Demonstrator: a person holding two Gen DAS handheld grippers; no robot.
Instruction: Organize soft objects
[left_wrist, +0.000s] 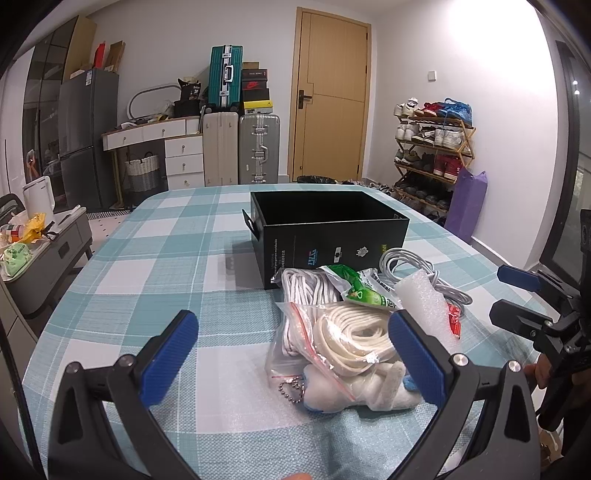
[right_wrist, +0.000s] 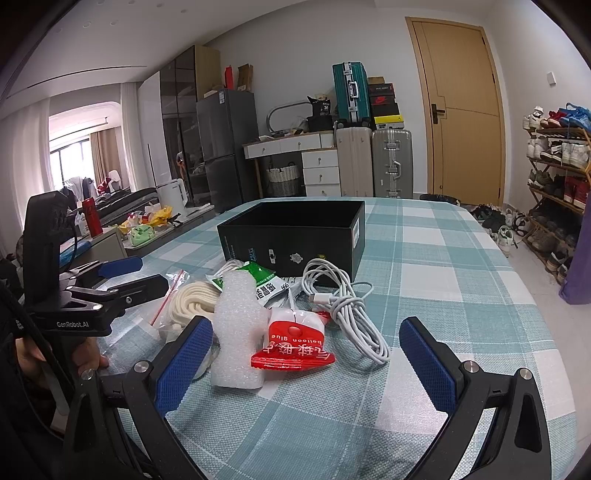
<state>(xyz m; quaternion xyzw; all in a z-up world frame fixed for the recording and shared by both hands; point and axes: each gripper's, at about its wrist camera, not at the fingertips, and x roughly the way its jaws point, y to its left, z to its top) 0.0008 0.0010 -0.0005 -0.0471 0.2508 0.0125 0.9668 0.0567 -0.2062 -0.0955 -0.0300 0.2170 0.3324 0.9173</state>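
Foam (right_wrist: 236, 332) and glue packet (right_wrist: 293, 345) front cable (right_wrist: 347, 306)

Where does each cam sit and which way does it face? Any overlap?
Left wrist: on the left tool, low over the teal checked tablecloth, facing the open black cardboard box and far door; the right tool shows at its right edge.
Right wrist: on the right tool, same direction; the left tool and a hand show at left.
Shared: box, white foam piece, coiled white cable.

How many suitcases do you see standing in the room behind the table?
3. A beige suitcase and a silver suitcase stand side by side on the floor; a teal suitcase stands on top of them. Others may be hidden.
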